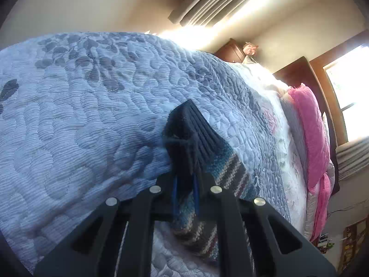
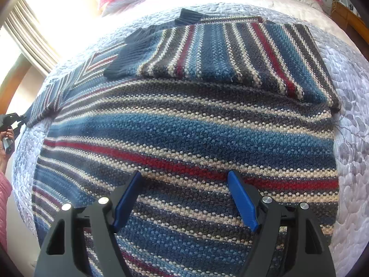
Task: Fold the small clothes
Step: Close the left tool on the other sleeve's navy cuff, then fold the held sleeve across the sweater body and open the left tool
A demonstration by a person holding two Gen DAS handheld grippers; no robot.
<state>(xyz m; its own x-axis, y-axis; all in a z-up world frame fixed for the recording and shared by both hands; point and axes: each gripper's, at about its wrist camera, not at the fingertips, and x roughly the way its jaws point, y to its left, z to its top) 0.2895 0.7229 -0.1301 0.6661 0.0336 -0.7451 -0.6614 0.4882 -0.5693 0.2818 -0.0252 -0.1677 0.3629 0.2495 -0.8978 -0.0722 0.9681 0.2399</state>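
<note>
A knitted sweater (image 2: 184, 129) striped in blue, red, cream and grey lies flat on the quilt. One sleeve (image 2: 230, 53) is folded across its top, navy cuff (image 2: 124, 62) pointing left. The other sleeve (image 2: 57, 92) stretches out to the left edge, where my left gripper (image 2: 11, 121) holds its end. In the left wrist view that gripper (image 1: 185, 184) is shut on the sleeve, and the navy cuff (image 1: 191, 129) sticks out past the fingers, lifted off the quilt. My right gripper (image 2: 184, 175) hovers open over the sweater's lower body, nothing between its blue pads (image 2: 242, 200).
A pale blue quilted bedspread (image 1: 80, 106) covers the bed. A pink blanket (image 1: 313, 133) lies along the head end by a dark wooden headboard (image 1: 297, 71). Bright windows and curtains (image 2: 30, 32) stand behind. A hand and pink sleeve (image 2: 4, 191) show at the left edge.
</note>
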